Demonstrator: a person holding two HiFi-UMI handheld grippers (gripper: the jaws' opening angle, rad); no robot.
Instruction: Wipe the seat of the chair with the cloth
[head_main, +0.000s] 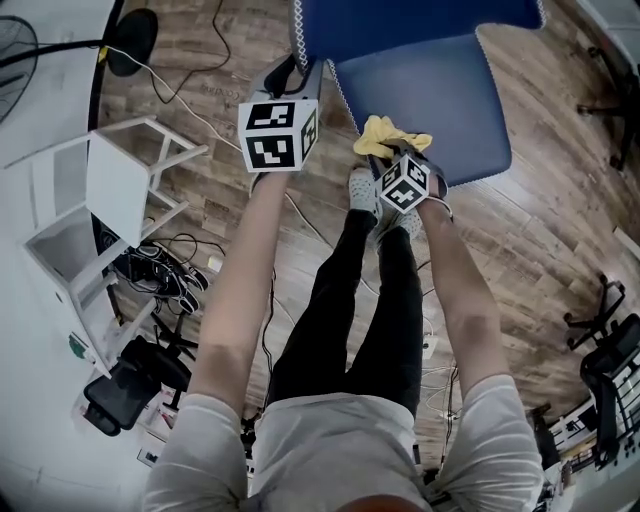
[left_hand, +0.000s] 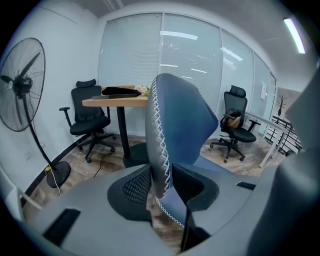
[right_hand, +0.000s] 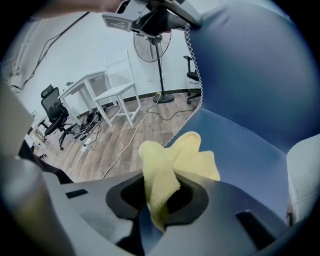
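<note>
The blue chair's seat (head_main: 440, 100) lies ahead of me, its backrest (head_main: 400, 25) at the top of the head view. My left gripper (head_main: 297, 72) is shut on the backrest's white-stitched side edge (left_hand: 161, 150), which runs between its jaws (left_hand: 162, 187). On the seat's near left corner sits my right gripper (head_main: 385, 158), shut on a crumpled yellow cloth (head_main: 392, 134). In the right gripper view the cloth (right_hand: 175, 160) bulges out of the jaws (right_hand: 160, 192) and rests on the seat (right_hand: 245, 155); the left gripper (right_hand: 155, 20) shows at the top.
The person's legs and feet (head_main: 370, 290) stand just before the seat. A white table frame (head_main: 110, 190) and tangled cables are at the left, a fan base (head_main: 130, 40) at the far left. Black office chairs (head_main: 610, 350) stand at the right. Wooden floor surrounds the chair.
</note>
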